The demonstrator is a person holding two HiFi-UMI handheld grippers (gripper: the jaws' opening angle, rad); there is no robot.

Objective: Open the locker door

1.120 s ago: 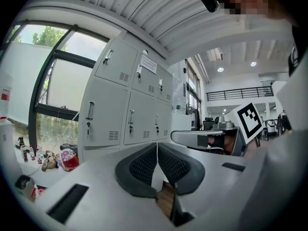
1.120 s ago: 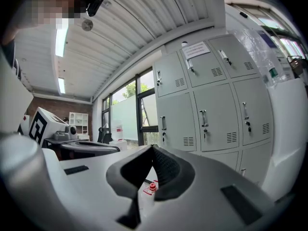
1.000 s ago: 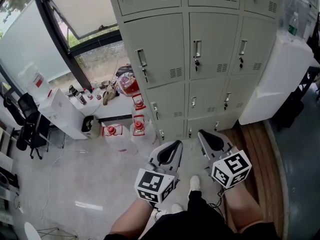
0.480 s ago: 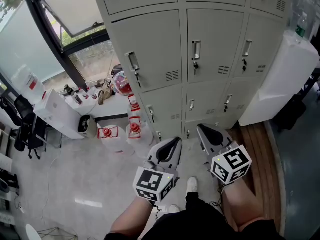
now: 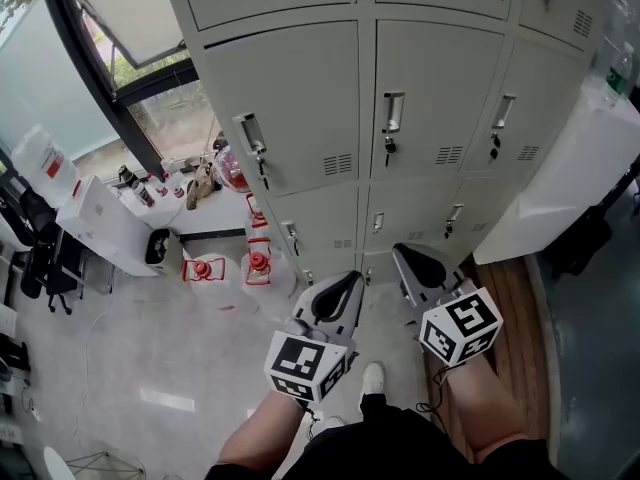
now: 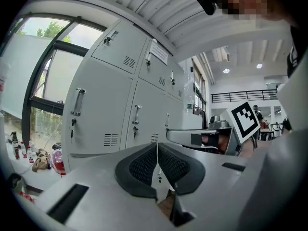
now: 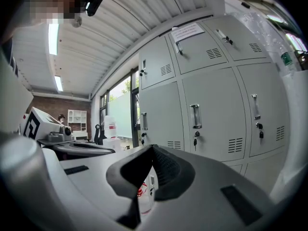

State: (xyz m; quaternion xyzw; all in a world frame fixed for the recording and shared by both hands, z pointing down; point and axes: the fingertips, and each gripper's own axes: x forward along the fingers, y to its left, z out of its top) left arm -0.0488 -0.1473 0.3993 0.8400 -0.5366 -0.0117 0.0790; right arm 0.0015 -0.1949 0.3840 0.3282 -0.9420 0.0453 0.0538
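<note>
A bank of grey metal lockers stands in front of me, all doors closed. Each middle-row door has a chrome handle with a key lock below: the left handle, the centre handle and the right handle. My left gripper is held low, well short of the lockers, its jaws shut with nothing between them. My right gripper sits beside it, also shut and empty. The locker doors fill the right gripper view, and they also show in the left gripper view.
Two water jugs with red caps stand on the floor left of the lockers, near a white box and a low shelf with bottles. A large white cabinet abuts the lockers on the right. A window wall runs along the left. My shoe is below.
The lockers have come closer and lower in the head view as I stepped toward them. Both grippers stay shut and keep about the same place in front of me.
</note>
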